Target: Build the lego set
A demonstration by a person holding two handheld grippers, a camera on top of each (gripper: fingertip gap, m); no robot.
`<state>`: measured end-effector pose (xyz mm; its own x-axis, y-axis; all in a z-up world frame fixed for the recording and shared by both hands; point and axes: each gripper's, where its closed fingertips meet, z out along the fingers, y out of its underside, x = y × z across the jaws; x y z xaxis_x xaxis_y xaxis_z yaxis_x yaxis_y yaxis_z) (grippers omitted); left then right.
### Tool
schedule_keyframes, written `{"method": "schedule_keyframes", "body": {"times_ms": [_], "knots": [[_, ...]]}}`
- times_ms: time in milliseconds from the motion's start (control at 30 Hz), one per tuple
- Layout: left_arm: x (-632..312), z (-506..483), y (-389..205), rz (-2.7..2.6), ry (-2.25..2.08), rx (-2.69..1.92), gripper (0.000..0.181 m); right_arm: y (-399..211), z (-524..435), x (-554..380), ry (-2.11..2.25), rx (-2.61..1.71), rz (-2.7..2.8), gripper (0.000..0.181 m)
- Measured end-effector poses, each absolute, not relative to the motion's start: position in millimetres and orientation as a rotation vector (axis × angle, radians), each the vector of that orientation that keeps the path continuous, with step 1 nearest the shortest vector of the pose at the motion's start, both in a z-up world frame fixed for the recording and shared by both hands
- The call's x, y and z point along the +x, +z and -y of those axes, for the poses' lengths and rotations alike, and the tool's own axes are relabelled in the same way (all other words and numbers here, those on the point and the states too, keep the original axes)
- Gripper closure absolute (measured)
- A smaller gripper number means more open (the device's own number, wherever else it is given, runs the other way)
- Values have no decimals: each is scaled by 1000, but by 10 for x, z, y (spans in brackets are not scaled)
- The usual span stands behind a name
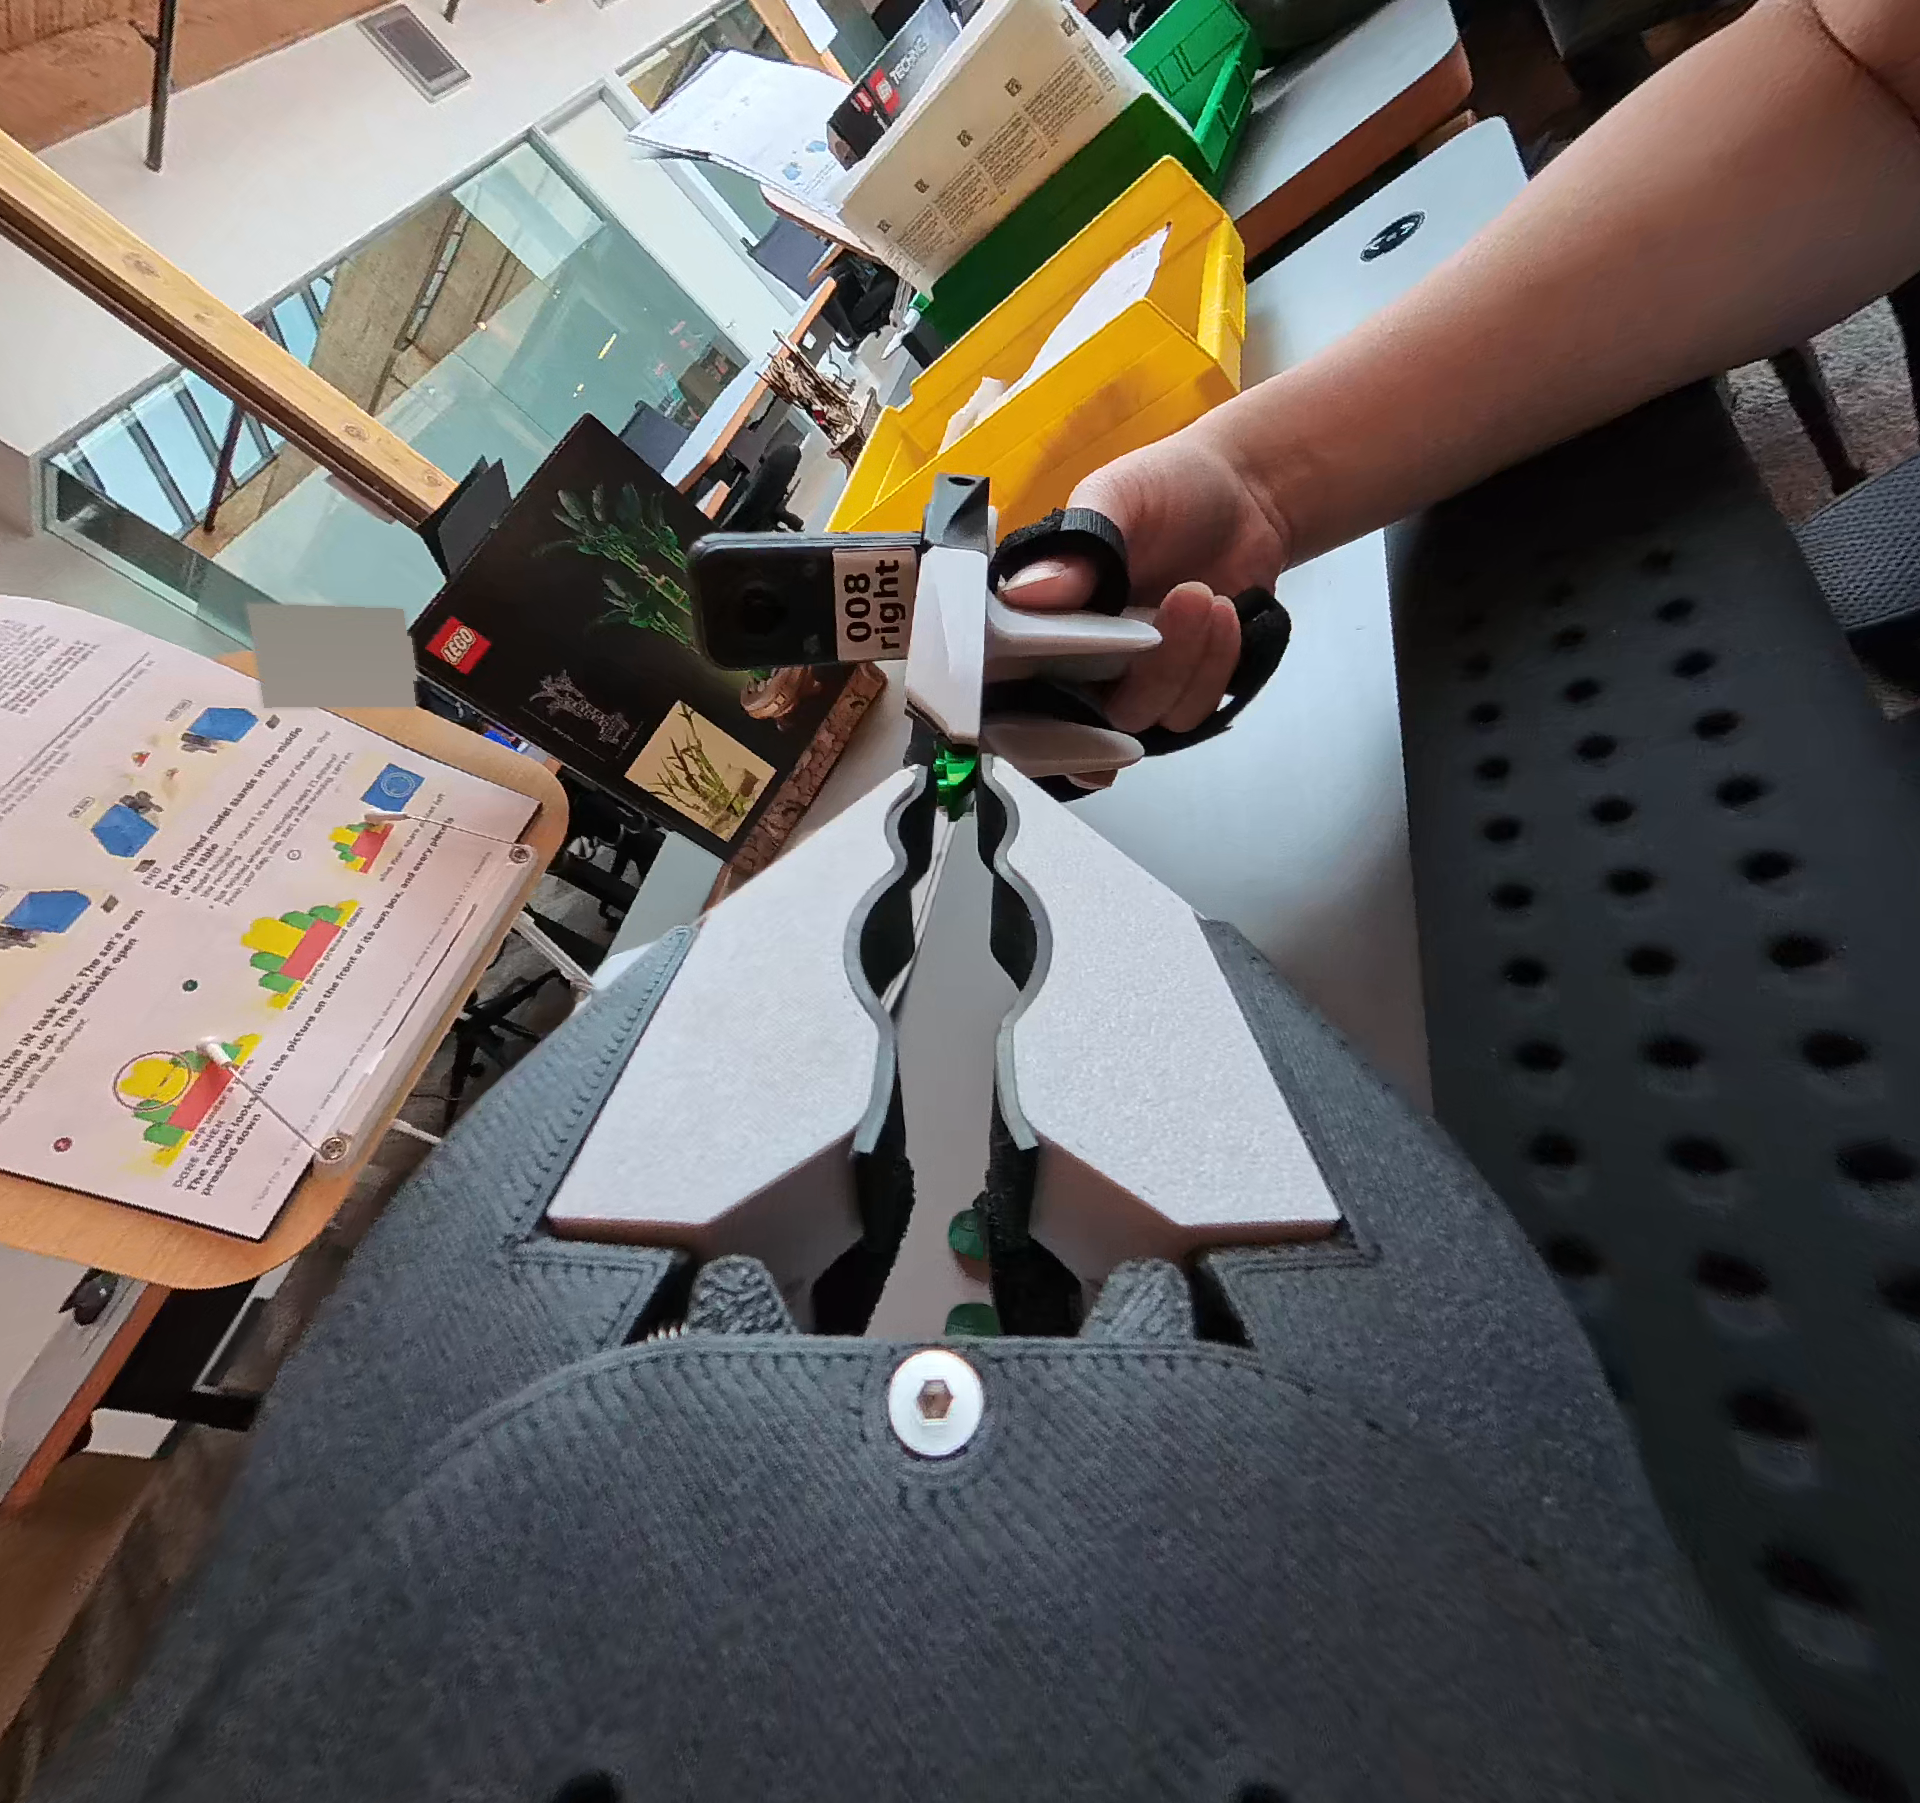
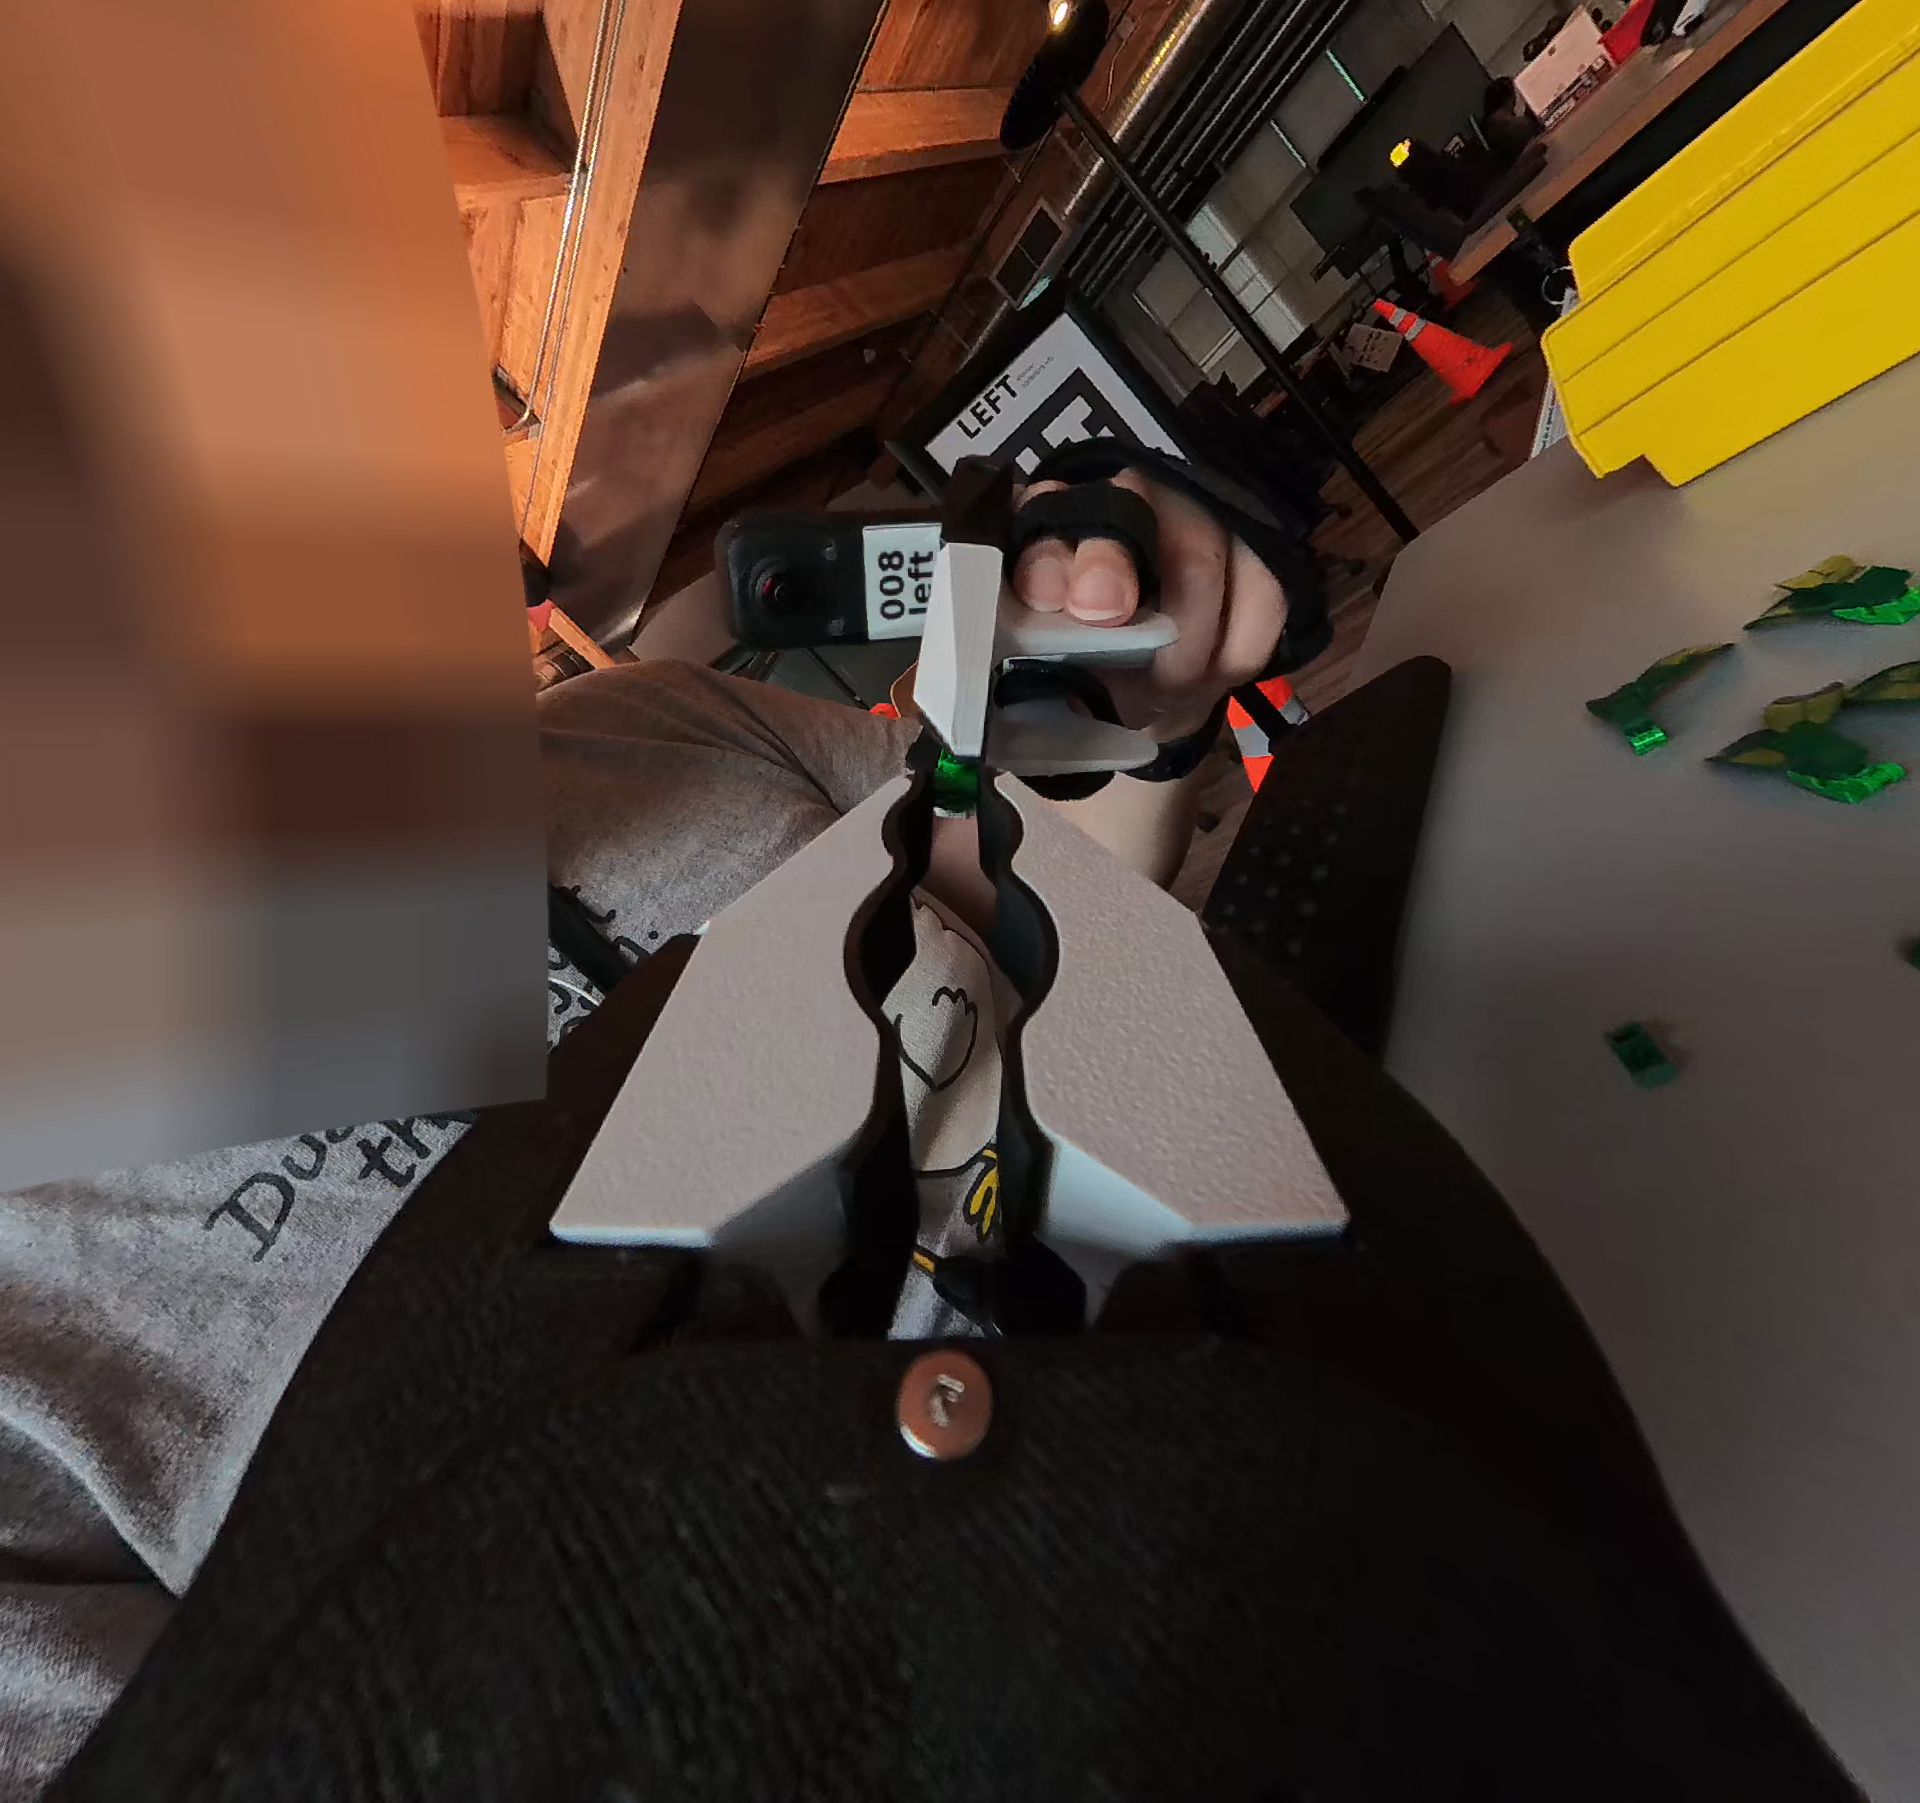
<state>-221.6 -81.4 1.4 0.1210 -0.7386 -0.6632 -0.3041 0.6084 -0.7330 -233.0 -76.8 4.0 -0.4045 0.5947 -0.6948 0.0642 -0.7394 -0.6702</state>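
Two handheld grippers meet tip to tip, the left gripper [image 1: 948, 803] and the right gripper [image 2: 951, 797], with one small green Lego piece [image 1: 952, 774] between them. On the tabletop [image 2: 1621, 1182] I count about five leafy green Lego clusters [image 2: 1813, 751] and one loose green brick [image 2: 1640, 1055]. Two yellow bins [image 1: 1081, 382] sit nested, two green bins [image 1: 1195, 60] beyond. One Lego box [image 1: 613, 631] stands upright, and one open instruction sheet [image 1: 239, 901] rests on its stand.

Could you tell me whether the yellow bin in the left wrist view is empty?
No, the yellow bin holds white paper or bags.
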Motion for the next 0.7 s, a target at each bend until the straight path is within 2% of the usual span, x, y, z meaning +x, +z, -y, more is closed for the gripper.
{"method": "schedule_keyframes", "body": {"times_ms": [300, 700], "knots": [[-2227, 754, 5, -1468, -349, -940, 176, 30, 713, -2338, 2270, -1496, 824, 175], [-2206, 677, -104, -1477, -338, -983, 175, -78, 659, -2331, 2147, -1584, 856, 175]]}}
